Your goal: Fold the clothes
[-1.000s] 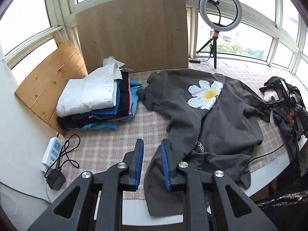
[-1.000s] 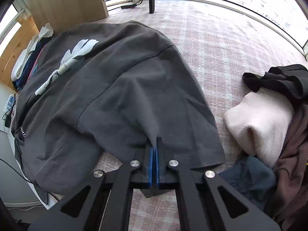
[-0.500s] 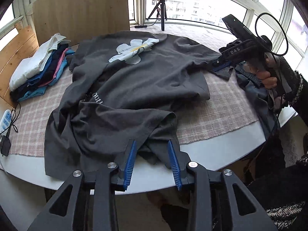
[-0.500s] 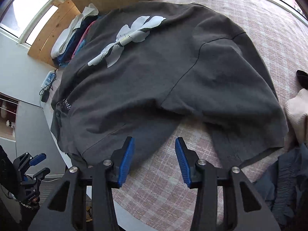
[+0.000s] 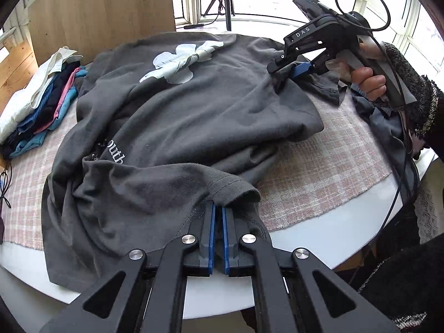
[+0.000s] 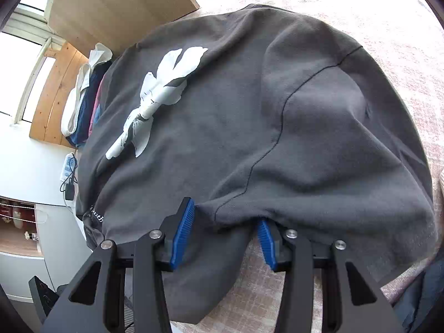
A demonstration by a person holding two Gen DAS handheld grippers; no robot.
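Dark grey T-shirt spread over the desk, one hem corner pinched, the far side not yet gripped.

At the desk's (image 5: 319,222) near edge the left gripper (image 5: 217,216) is clamped tight on the T-shirt's (image 5: 211,111) doubled hem. The cloth looks soft, light and limp, likely to sag and bunch, so seams and hems suit holding. Toward the right edge, the right gripper (image 6: 224,233) stands wide around a bottom fold.

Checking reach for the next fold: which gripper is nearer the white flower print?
Right. The right gripper sits at the shirt edge below the flower print; the left gripper clamps the far hem.
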